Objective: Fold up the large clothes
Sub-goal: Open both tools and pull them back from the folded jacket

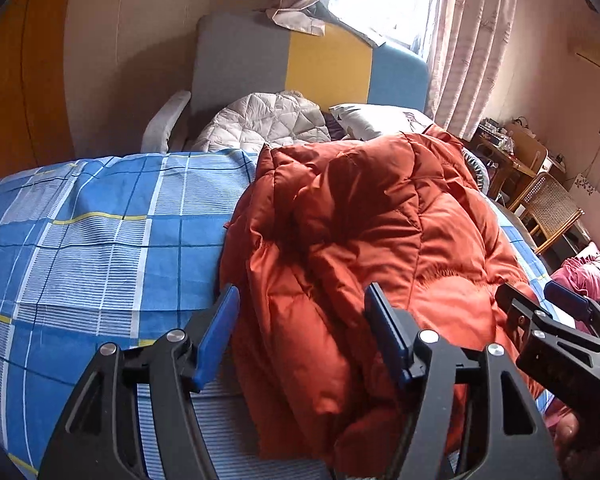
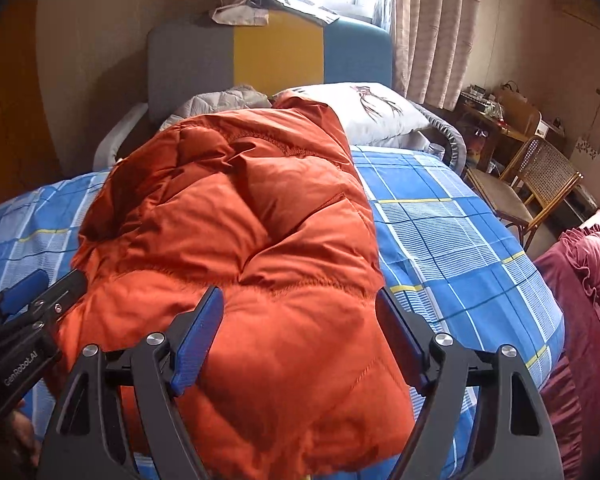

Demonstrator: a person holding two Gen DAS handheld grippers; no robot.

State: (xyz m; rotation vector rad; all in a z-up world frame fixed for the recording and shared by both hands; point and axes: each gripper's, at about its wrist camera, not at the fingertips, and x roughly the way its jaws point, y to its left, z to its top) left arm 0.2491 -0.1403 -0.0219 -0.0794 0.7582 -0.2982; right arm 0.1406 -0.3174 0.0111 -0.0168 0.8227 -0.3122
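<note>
My left gripper (image 1: pixel 300 304) and right gripper (image 2: pixel 300 306) both hang with fingers spread apart, gripping nothing. The folded orange puffer jacket (image 2: pixel 240 220) lies just beneath and ahead of them on the blue plaid bedsheet (image 1: pixel 92 240). Far beyond it, a white pillow (image 2: pixel 364 108) rests against the headboard (image 2: pixel 236 56).

1. Puffer jacket (image 2: pixel 236 216): rust-orange, quilted.
2. Bed sheet (image 1: pixel 92 224): blue/white plaid w/ thin yellow lines.
3. Headboard (image 2: pixel 268 52): grey, yellow, blue panels.
4. My pads (image 1: pixel 216 340): blue; frames black.
5. Pillow (image 2: pixel 364 108): white w/ print.
</note>
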